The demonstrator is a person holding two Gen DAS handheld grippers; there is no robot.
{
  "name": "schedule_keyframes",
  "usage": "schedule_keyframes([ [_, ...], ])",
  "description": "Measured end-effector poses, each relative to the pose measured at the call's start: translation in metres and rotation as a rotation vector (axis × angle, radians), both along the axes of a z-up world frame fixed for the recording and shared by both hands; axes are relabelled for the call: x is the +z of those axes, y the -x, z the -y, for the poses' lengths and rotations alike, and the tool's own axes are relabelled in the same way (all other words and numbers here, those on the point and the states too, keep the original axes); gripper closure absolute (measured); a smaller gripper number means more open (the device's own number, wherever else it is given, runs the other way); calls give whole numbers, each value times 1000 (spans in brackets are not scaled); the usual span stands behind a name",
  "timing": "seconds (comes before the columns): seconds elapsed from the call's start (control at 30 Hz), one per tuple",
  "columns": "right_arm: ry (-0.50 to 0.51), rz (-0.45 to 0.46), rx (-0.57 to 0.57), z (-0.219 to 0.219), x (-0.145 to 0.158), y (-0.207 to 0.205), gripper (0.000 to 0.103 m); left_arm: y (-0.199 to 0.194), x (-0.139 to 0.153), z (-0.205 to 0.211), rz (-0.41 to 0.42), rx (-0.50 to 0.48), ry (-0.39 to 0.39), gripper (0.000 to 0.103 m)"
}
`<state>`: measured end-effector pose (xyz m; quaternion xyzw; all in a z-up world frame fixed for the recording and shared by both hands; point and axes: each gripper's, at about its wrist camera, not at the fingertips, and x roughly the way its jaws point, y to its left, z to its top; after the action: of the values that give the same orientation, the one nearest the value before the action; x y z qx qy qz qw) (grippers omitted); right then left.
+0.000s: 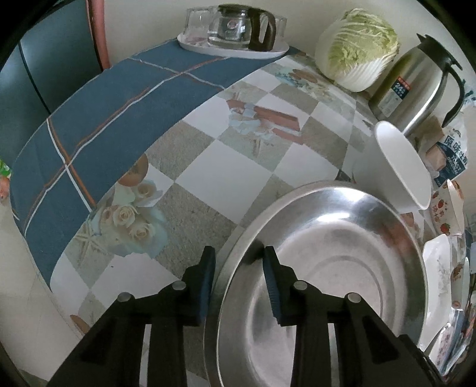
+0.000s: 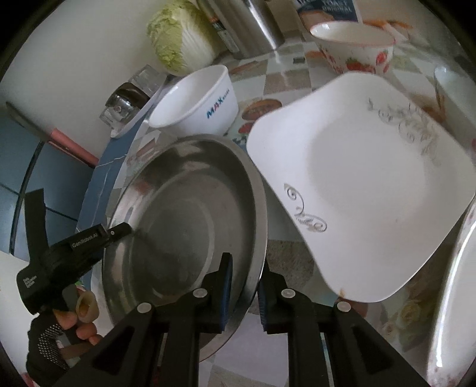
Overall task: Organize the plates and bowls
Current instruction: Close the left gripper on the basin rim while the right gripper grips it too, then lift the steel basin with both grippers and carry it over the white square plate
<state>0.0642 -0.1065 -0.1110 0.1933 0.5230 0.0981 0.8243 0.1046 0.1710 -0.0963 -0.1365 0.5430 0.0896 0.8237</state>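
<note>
The right gripper (image 2: 244,279) is pinched shut on the near rim of the steel basin (image 2: 178,226): one pad sits inside the wall, the other outside, with the thin metal edge between them. The left gripper (image 1: 239,268) straddles the opposite rim of the same basin (image 1: 333,268), one finger (image 1: 205,282) outside over the tablecloth (image 1: 202,184) and the other inside the bowl; a gap shows between its pads and the rim, so it has no hold yet. From the right wrist view, the left gripper (image 2: 117,230) reaches in from the lower left, carried by a gloved hand (image 2: 68,324). The basin sits on the table, at the left of the dishes. Just right of it, the square white plate (image 2: 357,184), marked with grey scrollwork, lies tilted with its corner close to the basin's rim; whether they touch cannot be told. Another pale dish edge (image 2: 452,291) shows at the far right. Behind the basin stands a white bowl (image 2: 196,101) with blue lettering, and farther right a strawberry bowl (image 2: 357,50). Farther back are a cabbage (image 1: 357,47), a steel flask (image 1: 416,80), a bread bag (image 1: 449,157), and, at the far left edge, a glass pot (image 1: 238,28) on a white tray (image 1: 279,53).
</note>
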Motion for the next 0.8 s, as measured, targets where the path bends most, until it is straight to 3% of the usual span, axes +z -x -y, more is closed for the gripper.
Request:
schedule_keyframes([
  [0.5, 41, 74, 54, -5, 22, 4, 86, 24, 20, -6, 10, 36, -1, 72],
  [0.63, 72, 100, 65, -7, 28, 5, 86, 27, 27, -3, 29, 24, 10, 85],
  [0.8, 90, 110, 79, -11, 33, 9, 86, 26, 35, 13, 34, -26, -14, 85],
])
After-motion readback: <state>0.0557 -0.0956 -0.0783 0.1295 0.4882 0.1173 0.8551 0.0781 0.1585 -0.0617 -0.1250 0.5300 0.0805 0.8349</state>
